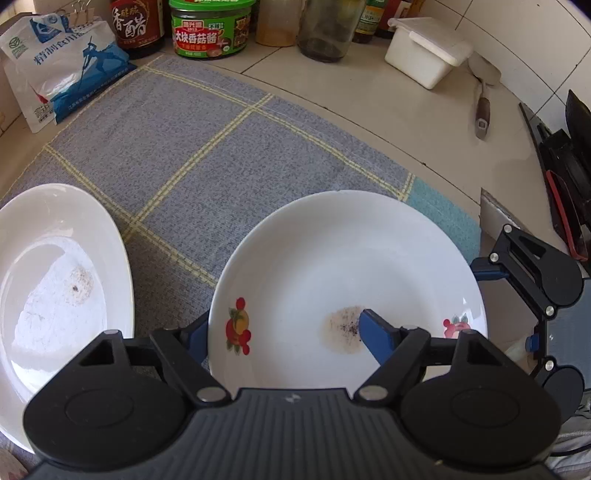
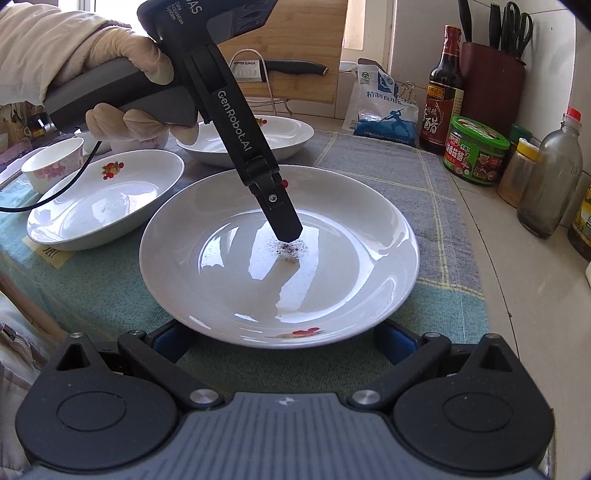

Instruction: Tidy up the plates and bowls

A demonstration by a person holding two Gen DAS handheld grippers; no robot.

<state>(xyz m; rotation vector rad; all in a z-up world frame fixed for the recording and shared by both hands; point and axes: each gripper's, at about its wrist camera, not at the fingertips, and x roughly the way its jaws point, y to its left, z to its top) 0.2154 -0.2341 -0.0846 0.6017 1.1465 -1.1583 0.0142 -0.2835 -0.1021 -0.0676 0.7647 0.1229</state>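
My left claw (image 1: 284, 328) stands wide apart astride the rim of a white plate (image 1: 369, 258) with fruit prints. One blue finger (image 1: 376, 332) lies inside the dish, its tip at a brown speckled stain (image 1: 343, 328); the other finger sits outside the rim, at the lower middle of the left view. Whether either finger presses the plate I cannot tell. The plate rests on a grey checked cloth (image 1: 207, 147), filling the lower centre of that frame.

My right claw (image 2: 280, 339) is also spread wide, its two blue pads low in the right view — one under each side of the plate's near rim, not closed on it. From this side the left claw comes down from the upper left, held in a gloved hand (image 2: 129, 55), with its black finger (image 2: 284, 218) ending at the stain in the plate's middle.

A second white plate (image 1: 55, 280) lies at the lower left of the left view. In the right view, two more plates (image 2: 107, 199) and a small flowered bowl (image 2: 51, 166) sit at the left on the cloth.

Along the back of the bench (image 1: 388, 110) stand a blue-and-white bag (image 1: 62, 70), a dark bottle (image 1: 138, 26) and a green-lidded jar (image 1: 210, 29) — a white box (image 1: 424, 55) sits at upper right.
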